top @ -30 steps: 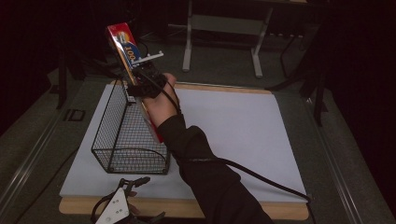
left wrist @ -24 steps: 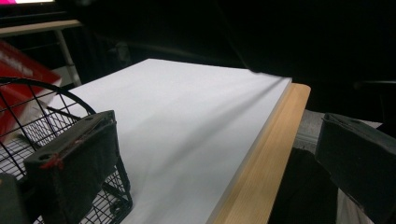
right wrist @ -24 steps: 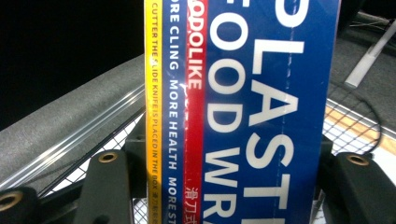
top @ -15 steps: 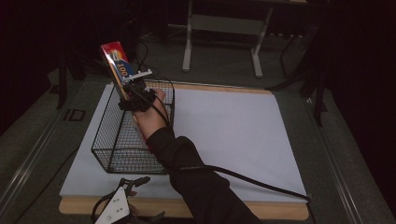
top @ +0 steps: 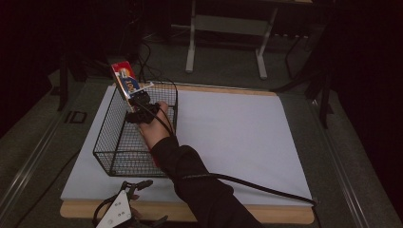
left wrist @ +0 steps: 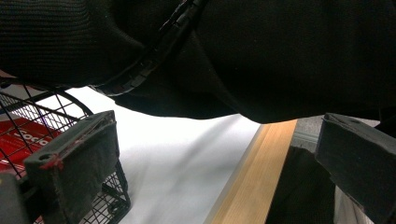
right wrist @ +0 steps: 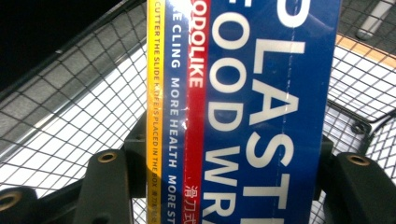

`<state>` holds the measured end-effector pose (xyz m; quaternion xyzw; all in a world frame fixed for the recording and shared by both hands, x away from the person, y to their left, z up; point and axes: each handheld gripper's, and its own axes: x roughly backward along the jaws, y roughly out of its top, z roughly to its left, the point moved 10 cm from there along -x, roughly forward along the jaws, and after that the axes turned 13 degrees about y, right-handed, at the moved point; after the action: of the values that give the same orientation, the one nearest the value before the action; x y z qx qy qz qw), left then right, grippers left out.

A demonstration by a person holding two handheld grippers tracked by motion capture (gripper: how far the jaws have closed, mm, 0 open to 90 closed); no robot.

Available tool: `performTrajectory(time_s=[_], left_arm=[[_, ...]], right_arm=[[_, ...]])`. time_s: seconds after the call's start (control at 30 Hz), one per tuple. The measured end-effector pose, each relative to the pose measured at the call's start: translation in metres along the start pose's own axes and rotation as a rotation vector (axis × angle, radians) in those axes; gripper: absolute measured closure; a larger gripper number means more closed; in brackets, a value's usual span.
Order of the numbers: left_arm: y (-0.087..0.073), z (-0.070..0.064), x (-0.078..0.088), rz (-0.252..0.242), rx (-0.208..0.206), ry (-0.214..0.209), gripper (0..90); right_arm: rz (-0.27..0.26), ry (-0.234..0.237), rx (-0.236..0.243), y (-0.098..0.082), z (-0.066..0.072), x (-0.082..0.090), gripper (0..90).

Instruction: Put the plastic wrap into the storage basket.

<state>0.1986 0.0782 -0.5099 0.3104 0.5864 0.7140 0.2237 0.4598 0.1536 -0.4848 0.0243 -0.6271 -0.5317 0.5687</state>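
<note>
A long plastic wrap box point(top: 124, 80), red and blue with white lettering, stands tilted over the black wire basket point(top: 109, 142), its upper end leaning past the far left rim. My right gripper point(top: 140, 107) is shut on its middle, and the hand sits inside the basket's rim. In the right gripper view the box point(right wrist: 261, 93) runs up between the two jaws of the gripper point(right wrist: 233, 179), with basket mesh point(right wrist: 70, 102) behind. My left gripper point(top: 119, 214) rests at the table's near edge. Its jaws point(left wrist: 215, 154) stand wide open with nothing between them.
The basket sits on a white sheet point(top: 237, 137) that covers a wooden table point(top: 266, 216). A black cable point(top: 256, 187) trails from the right sleeve across the sheet. In the left gripper view a dark sleeve point(left wrist: 233, 51) hangs overhead beside the basket corner point(left wrist: 28, 112).
My right hand has come down and slightly left with the box, lowering it into the basket. The left gripper has stayed put.
</note>
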Motion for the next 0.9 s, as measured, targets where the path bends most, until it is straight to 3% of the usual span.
performTrajectory(time_s=[0.57,0.9], left_arm=[[0.000,-0.002,0.001,-0.001,-0.002,-0.009,0.2],[0.000,-0.003,0.000,0.004,-0.010,-0.012,0.2]], right_arm=[[0.109,-0.005,-0.053,-0.014,-0.011,-0.020,39.4],[0.120,-0.002,-0.060,-0.016,-0.014,-0.024,39.2]])
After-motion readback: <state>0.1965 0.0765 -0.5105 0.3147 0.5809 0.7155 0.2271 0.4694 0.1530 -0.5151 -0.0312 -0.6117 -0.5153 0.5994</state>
